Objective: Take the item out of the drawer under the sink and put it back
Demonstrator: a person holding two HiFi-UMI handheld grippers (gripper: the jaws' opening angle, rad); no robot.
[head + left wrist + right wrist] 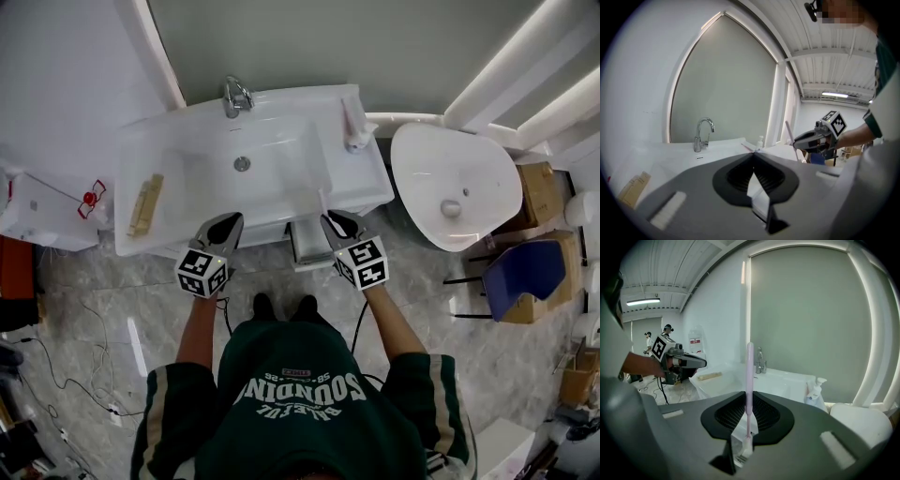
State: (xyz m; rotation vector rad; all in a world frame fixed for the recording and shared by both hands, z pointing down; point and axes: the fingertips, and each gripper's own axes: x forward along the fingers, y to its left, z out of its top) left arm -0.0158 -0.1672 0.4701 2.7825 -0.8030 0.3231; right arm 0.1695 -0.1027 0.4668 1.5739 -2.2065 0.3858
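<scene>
A thin pink toothbrush stands upright in my right gripper, which is shut on its handle, bristle head down near the camera. In the head view the right gripper is at the sink's front edge, just above the pulled-out white drawer, with the toothbrush poking up over the counter. My left gripper hovers left of the drawer, jaws shut with nothing held. The left gripper view shows its closed tips and the right gripper beyond with the toothbrush.
White sink with a chrome faucet, a soap pump bottle at its right and a wooden item on its left. A toilet stands to the right, a blue chair and cardboard boxes beyond it. Cables lie on the floor.
</scene>
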